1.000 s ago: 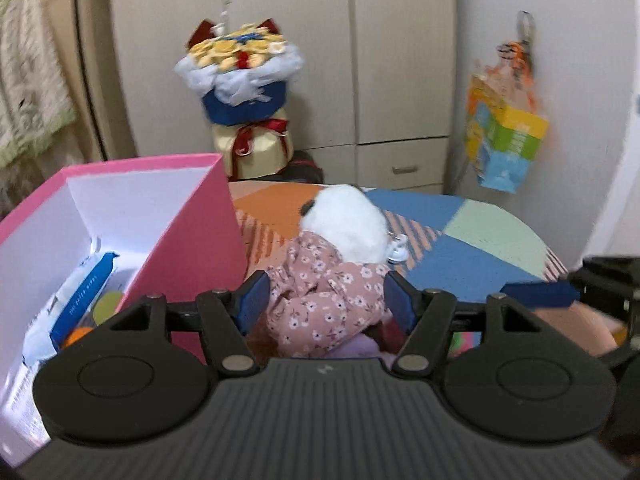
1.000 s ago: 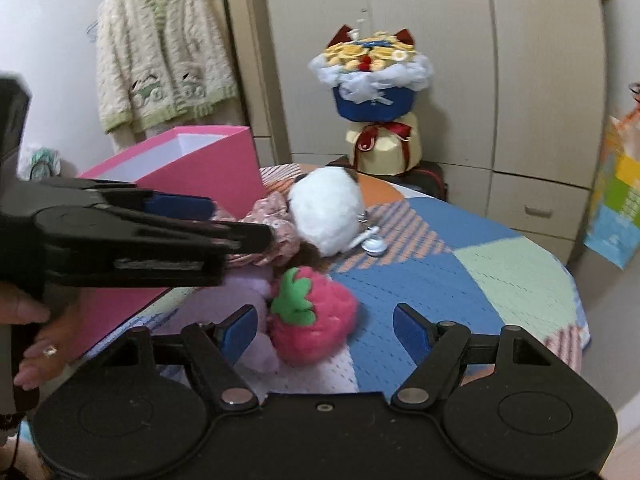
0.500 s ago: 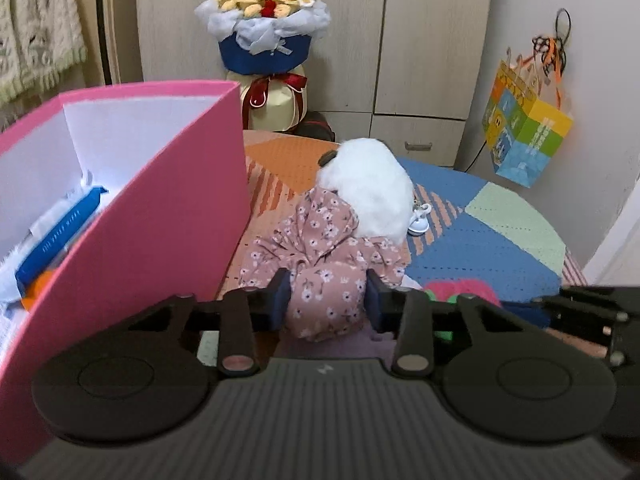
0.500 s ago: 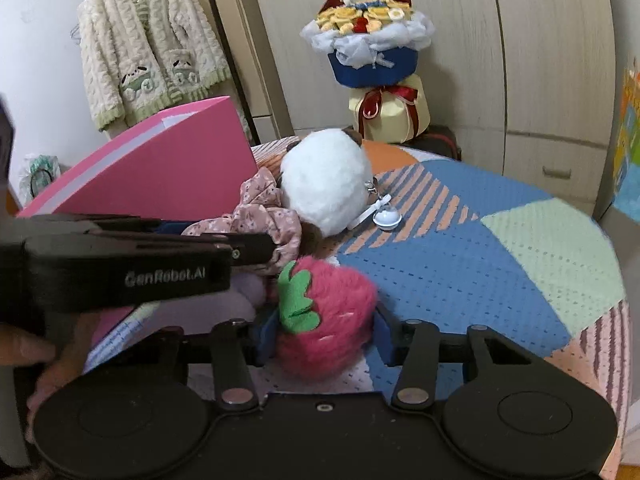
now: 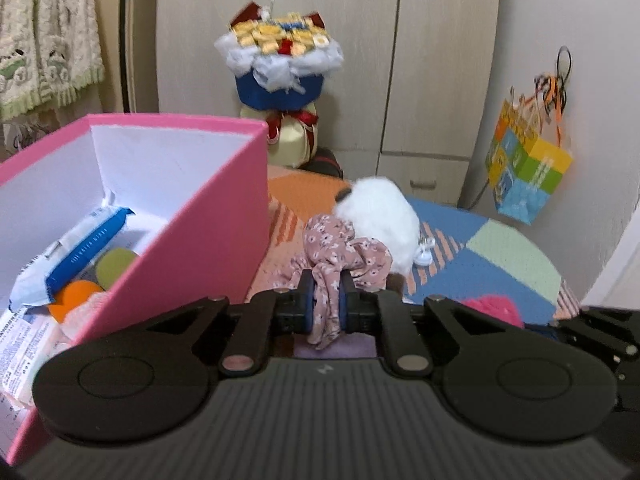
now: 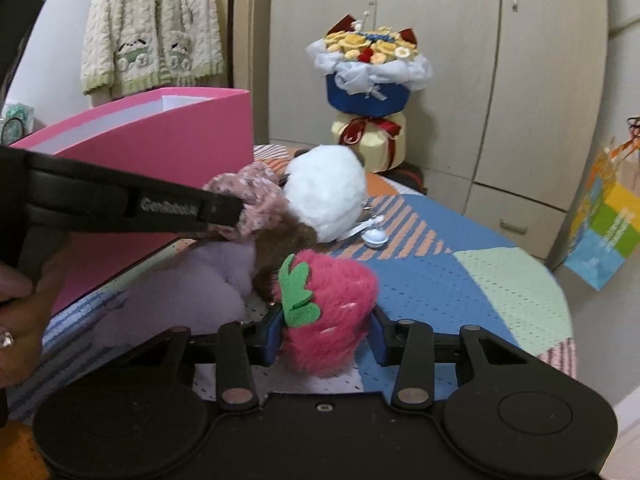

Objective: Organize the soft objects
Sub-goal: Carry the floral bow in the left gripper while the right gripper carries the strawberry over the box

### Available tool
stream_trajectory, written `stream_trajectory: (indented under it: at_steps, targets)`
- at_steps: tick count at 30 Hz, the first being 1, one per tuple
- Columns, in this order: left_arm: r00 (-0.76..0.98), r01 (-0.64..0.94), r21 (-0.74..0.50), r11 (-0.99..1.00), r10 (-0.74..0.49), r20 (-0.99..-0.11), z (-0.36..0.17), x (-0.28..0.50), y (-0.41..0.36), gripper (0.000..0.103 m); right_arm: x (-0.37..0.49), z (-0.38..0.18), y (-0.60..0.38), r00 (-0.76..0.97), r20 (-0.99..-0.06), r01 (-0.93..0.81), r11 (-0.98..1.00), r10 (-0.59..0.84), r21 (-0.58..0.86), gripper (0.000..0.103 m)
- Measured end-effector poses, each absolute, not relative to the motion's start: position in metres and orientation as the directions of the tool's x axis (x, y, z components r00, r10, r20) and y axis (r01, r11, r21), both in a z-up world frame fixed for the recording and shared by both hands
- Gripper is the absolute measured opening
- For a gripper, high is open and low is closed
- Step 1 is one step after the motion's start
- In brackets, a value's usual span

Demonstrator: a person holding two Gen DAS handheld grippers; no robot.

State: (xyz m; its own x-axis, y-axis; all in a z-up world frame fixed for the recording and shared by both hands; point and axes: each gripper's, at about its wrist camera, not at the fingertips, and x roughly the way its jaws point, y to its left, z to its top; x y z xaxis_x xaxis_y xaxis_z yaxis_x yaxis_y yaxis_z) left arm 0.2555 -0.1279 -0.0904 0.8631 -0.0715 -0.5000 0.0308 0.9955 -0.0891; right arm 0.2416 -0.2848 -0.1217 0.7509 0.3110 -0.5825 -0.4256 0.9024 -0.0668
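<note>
My left gripper (image 5: 327,305) is shut on a pink floral scrunchie (image 5: 340,252) and holds it just right of the open pink box (image 5: 224,216). My right gripper (image 6: 326,338) is shut on a fluffy pink strawberry plush (image 6: 328,304) with a green felt leaf, low over the table. A white fluffy plush (image 6: 326,196) lies behind both on the patchwork tablecloth (image 6: 460,288). A lilac plush (image 6: 200,288) lies left of the strawberry, under the left gripper's arm (image 6: 132,208). A brown furry piece (image 6: 288,244) lies between them.
The pink box holds a blue-and-white wipes pack (image 5: 76,256), a green ball (image 5: 116,266) and an orange ball (image 5: 74,298). A small white spoon (image 6: 374,236) lies by the white plush. A flower bouquet (image 6: 370,80) stands behind the table. A colourful bag (image 5: 524,168) hangs at right.
Both grippers have closed: the left on the floral scrunchie, the right on the strawberry plush. The left has lifted the scrunchie up beside the box.
</note>
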Motion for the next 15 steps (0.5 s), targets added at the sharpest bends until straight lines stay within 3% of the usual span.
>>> stream_trajectory:
  at_steps: [15]
  targets:
    - [0.908, 0.091, -0.131, 0.987, -0.136, -0.396, -0.066, 0.214, -0.118, 0.010, 0.212, -0.100, -0.297, 0.821, -0.519, -0.301, 0.953, 0.238, -0.039, 0.047]
